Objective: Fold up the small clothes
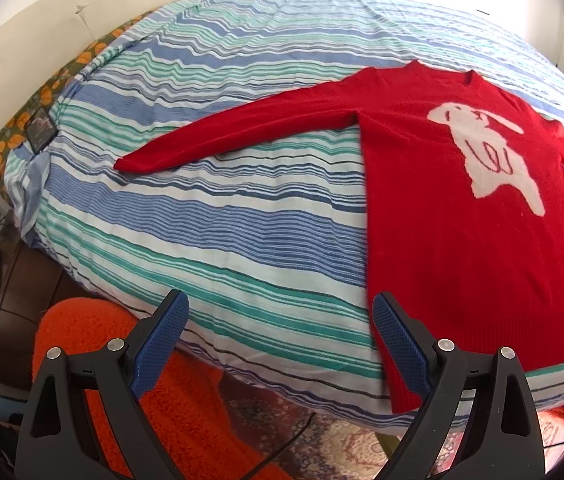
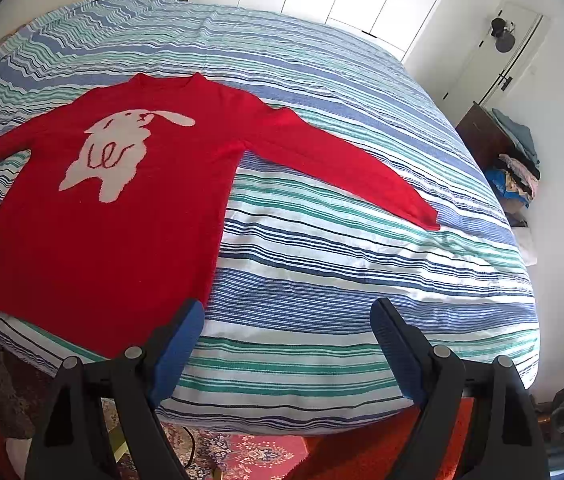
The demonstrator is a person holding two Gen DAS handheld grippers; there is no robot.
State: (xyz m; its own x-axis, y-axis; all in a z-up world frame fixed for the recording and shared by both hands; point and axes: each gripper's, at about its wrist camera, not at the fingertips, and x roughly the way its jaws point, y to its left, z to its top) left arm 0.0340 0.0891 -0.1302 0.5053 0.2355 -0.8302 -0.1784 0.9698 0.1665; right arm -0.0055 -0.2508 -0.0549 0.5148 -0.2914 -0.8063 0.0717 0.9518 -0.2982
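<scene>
Red sweater [image 1: 462, 220] flat on striped bedspread [image 1: 202, 216], front up w/ white dog motif, both sleeves spread out to sides. Left gripper [image 1: 280, 312] gaping wide, nothing btwn jaws, above hem corner. Right gripper [image 2: 288, 316] likewise wide, empty, near other hem corner.

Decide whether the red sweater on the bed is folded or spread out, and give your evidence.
Spread out. The red sweater lies flat, front up, on the striped bedcover, white animal design showing, both sleeves stretched outwards and no fold started.
</scene>
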